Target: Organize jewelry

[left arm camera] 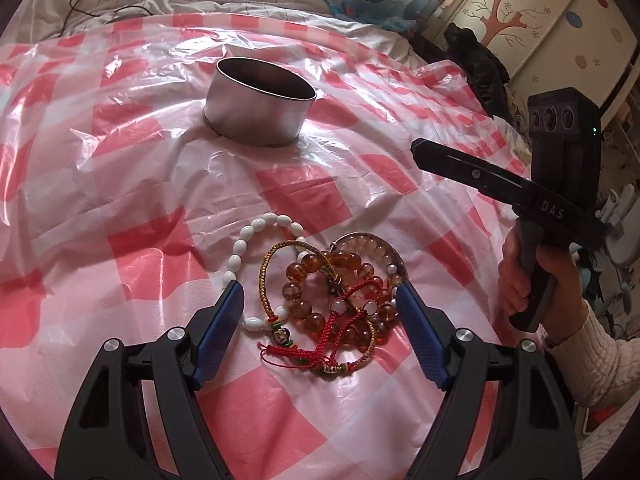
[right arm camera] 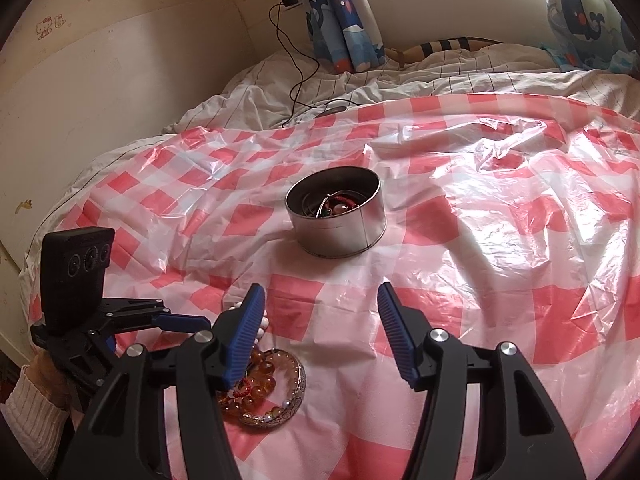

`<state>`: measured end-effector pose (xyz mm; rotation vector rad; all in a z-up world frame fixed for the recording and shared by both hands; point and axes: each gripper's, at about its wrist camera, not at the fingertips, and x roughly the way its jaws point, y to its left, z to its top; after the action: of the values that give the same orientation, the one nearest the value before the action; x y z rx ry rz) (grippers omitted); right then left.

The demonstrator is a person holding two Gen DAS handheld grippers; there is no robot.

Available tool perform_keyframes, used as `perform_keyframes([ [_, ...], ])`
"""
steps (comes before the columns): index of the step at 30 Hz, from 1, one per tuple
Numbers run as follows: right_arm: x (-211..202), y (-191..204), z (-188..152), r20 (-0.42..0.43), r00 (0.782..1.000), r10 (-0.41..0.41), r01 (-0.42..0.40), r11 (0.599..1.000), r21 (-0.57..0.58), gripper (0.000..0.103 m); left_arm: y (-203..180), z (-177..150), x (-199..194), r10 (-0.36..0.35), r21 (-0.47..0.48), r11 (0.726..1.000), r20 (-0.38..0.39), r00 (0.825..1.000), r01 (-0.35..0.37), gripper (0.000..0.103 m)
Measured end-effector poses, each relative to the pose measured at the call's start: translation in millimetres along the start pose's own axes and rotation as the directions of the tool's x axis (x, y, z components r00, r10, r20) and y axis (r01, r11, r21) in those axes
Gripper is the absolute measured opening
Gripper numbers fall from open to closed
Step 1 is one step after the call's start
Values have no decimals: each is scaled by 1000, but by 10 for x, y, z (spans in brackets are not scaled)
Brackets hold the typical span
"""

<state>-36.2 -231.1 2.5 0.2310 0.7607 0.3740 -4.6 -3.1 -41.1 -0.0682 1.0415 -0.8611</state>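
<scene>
A tangled pile of jewelry lies on the pink checked plastic sheet point(left arm camera: 120, 184): a white bead bracelet point(left arm camera: 256, 228), amber bead bracelets point(left arm camera: 304, 292), a red cord point(left arm camera: 344, 332), a braided yellow cord point(left arm camera: 266, 264) and a silver bangle point(left arm camera: 384, 244). My left gripper point(left arm camera: 318, 296) stands open astride this pile, its blue pads on either side of it. Beyond sits a round metal tin point(left arm camera: 256, 120). In the right wrist view the tin point(right arm camera: 340, 236) holds some jewelry point(right arm camera: 340, 204). My right gripper point(right arm camera: 320, 296) is open over bare sheet, with the pile point(right arm camera: 268, 392) partly hidden behind its left finger.
The sheet covers a bed with a crumpled white quilt point(right arm camera: 400, 76). A black charger cable point(right arm camera: 296, 80) runs down from the wall. Whale-print curtains point(right arm camera: 344, 20) hang behind. Dark clothing point(left arm camera: 480, 64) and a painted wardrobe point(left arm camera: 540, 20) stand at the right.
</scene>
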Motion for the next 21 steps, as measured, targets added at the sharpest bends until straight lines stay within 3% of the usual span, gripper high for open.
perform_keyframes([
  [3, 3, 16, 3, -3, 1000, 1, -1, 1000, -2, 57, 12, -1, 54, -23, -18, 1000, -14, 1000, 23, 72],
  [10, 3, 26, 1, -2, 1000, 1, -1, 1000, -2, 63, 138, -1, 86, -33, -84, 996, -25, 999, 30, 49],
  [21, 45, 36, -12, -12, 1000, 3, -3, 1000, -8, 64, 148, 49, 30, -15, -78, 997, -4, 1000, 14, 4],
])
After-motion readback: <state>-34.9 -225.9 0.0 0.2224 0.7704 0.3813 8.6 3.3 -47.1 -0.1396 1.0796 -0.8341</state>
